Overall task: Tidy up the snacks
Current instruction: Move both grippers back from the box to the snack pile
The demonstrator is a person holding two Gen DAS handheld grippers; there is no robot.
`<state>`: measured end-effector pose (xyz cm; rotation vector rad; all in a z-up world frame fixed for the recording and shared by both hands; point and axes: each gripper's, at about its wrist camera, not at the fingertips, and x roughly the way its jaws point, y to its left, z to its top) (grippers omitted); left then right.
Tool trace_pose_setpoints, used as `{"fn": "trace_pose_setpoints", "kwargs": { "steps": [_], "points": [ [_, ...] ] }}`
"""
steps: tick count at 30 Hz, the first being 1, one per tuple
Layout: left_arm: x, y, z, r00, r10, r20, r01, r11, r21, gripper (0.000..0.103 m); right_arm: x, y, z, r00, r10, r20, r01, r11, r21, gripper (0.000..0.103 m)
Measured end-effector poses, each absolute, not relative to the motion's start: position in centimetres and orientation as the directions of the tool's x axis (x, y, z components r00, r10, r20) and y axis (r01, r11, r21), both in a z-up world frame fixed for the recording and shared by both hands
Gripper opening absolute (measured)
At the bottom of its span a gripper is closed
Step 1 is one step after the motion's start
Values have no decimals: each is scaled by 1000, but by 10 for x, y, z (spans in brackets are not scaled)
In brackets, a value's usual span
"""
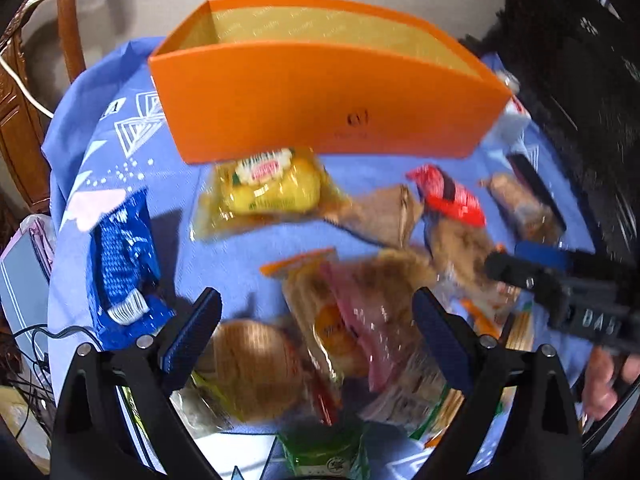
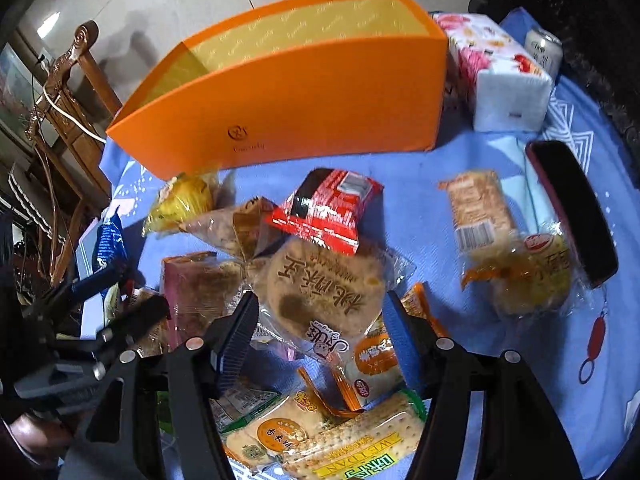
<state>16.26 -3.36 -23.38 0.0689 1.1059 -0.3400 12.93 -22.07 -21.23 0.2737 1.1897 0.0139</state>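
An open orange box (image 1: 320, 92) stands at the back of the blue-clothed table; it also shows in the right wrist view (image 2: 288, 108). Wrapped snacks lie in front of it: a yellow cake pack (image 1: 268, 188), a red pack (image 2: 328, 208), a blue pack (image 1: 120, 264), a round walnut cookie (image 2: 324, 292) and cracker packs (image 2: 340, 440). My left gripper (image 1: 316, 328) is open above a pile of wrapped pastries (image 1: 360, 320). My right gripper (image 2: 320, 328) is open with its fingers on either side of the round walnut cookie, not closed on it.
A floral tissue pack (image 2: 500, 68) and a can (image 2: 544, 48) stand right of the box. A dark phone-like slab (image 2: 572, 208) lies at the right beside two wrapped pastries (image 2: 480, 216). A wooden chair (image 2: 68, 92) stands at the left.
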Motion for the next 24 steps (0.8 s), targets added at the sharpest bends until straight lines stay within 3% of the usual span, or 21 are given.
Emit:
{"fn": "trace_pose_setpoints", "kwargs": {
  "steps": [13,20,24],
  "points": [
    [165,-42,-262,348,-265,-899,357,924,-134,95,151,-217,-242,311,188,-932,131,962,238,93],
    [176,-61,-270,329,-299,-896,401,903,-154,96,159,-219,-252,303,199,-932,119,962,244,94],
    [177,-69,-267,308,-375,-874,442,870,-217,96,155,-227,-251,306,213,-928,106,961,256,76]
  ]
}}
